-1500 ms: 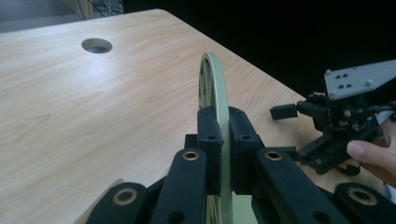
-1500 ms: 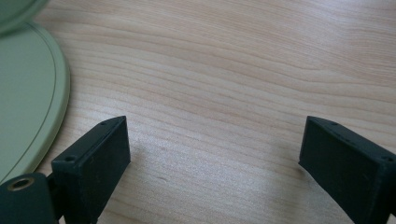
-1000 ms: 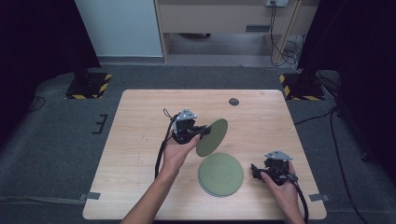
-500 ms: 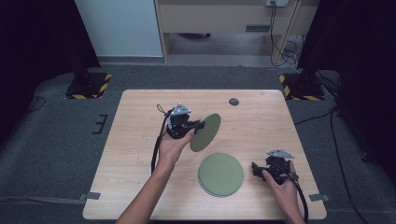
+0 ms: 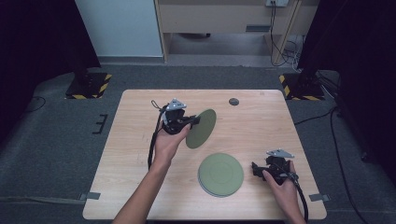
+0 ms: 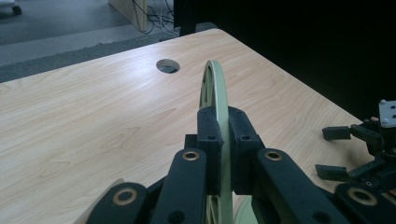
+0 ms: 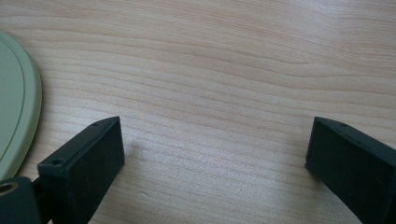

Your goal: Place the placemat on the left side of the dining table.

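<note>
Lifted toward ten o'clock off the stack (image 5: 220, 175), one green plate (image 5: 201, 129) rides clamped edgewise in the left gripper (image 5: 192, 122), while the right gripper (image 5: 255, 169), its jaws just spread with nothing between them, waits at the stack's three o'clock.

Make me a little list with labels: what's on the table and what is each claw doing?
table: light wood table
left gripper: shut on the rim of a green plate, held on edge above the table
right gripper: jaws have just been opening, nothing between them, beside the stack
stack of green plates: lying flat near the front
hole in the tabletop: far side
</note>
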The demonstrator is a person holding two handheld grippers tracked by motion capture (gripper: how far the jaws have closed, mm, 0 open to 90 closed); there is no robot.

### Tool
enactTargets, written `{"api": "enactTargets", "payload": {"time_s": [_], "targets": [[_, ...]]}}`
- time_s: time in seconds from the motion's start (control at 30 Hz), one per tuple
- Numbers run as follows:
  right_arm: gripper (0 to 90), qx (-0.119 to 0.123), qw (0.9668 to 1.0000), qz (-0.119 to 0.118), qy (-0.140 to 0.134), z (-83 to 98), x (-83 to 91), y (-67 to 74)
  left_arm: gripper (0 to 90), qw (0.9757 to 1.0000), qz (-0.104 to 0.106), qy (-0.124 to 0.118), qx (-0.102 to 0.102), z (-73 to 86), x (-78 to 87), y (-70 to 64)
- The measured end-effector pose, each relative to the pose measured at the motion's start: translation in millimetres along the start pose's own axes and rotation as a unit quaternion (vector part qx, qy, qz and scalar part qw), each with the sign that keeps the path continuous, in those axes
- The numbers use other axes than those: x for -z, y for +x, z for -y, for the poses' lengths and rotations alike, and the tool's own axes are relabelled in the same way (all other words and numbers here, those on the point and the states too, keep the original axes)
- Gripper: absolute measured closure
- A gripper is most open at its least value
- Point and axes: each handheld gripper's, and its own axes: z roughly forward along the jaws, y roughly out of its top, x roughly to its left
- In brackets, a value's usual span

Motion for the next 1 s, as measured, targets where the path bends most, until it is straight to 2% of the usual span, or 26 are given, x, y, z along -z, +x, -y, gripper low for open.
{"api": "enactTargets", "payload": {"time_s": [0.17,0.73,1.0], "targets": [[4.5,0.0,1.0,0.0,0.0,0.0,-0.1,-0.1,85.2,0.9999,-0.01,0.001,0.001,0.8,3.3,7.2],[1.6,-0.003,1.0,0.002,0.005,-0.6,-1.1,-0.4,85.1,0.9997,-0.024,-0.007,0.007,4.3,16.6,18.9],[0.6,0.001,1.0,-0.002,0.006,-1.2,-2.1,-1.1,85.2,0.9992,-0.038,-0.006,0.014,7.9,26.4,31.3]]}}
